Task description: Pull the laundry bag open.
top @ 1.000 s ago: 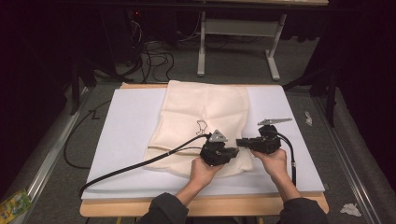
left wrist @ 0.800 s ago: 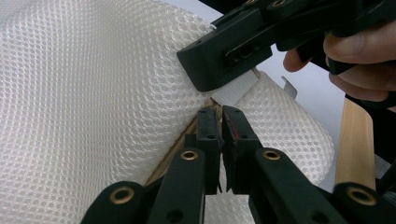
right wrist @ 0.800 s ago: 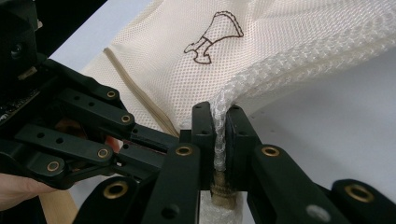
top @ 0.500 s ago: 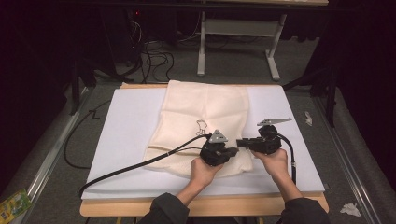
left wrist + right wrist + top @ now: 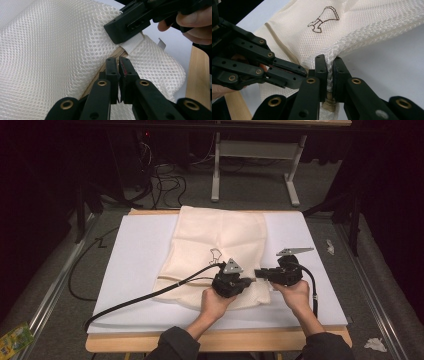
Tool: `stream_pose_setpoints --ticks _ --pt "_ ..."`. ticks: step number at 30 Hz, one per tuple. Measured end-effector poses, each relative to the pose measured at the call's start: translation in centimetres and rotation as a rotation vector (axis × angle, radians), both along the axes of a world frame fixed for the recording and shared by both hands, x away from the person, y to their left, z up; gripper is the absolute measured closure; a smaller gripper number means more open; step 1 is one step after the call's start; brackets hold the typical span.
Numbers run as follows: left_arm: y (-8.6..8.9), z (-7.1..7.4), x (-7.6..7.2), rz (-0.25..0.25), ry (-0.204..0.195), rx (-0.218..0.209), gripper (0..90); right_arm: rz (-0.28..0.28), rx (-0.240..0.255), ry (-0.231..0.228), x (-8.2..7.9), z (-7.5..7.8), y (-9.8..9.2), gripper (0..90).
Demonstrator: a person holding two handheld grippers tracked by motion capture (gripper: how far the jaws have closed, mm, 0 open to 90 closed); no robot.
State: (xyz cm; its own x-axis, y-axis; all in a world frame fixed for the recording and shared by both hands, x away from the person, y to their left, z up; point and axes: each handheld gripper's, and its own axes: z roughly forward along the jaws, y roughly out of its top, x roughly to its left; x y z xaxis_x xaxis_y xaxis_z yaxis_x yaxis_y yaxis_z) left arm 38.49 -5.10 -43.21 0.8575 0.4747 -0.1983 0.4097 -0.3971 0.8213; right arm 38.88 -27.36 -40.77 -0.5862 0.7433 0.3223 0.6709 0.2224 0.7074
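Note:
A cream mesh bag (image 5: 220,240) with a small dark printed figure (image 5: 216,254) lies flat on a white board. Both grippers meet at its near right corner. My left gripper (image 5: 248,281) points right, and in the left gripper view its jaws (image 5: 118,62) are shut at the end of the tan zipper (image 5: 110,60); the pull itself is hidden. Facing it, my right gripper (image 5: 257,274) is shut on the bag's corner, with mesh (image 5: 329,72) pinched between its jaws (image 5: 329,62). A white fabric tab (image 5: 133,43) sits under the right gripper's jaw in the left gripper view.
The white board (image 5: 135,265) covers a wooden table whose front edge (image 5: 125,342) is nearest the person. A black cable (image 5: 150,295) trails left from the left gripper across the board. Beyond the table stand a white desk frame (image 5: 255,150) and floor cables (image 5: 165,175).

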Motion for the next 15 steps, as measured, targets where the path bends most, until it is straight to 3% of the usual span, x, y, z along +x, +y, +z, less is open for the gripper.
stream_pose_setpoints --ticks 15 --pt "0.15 -0.13 0.01 -0.012 0.000 0.025 87.1 0.011 -0.012 -0.001 0.02 -0.29 -0.04 86.3"
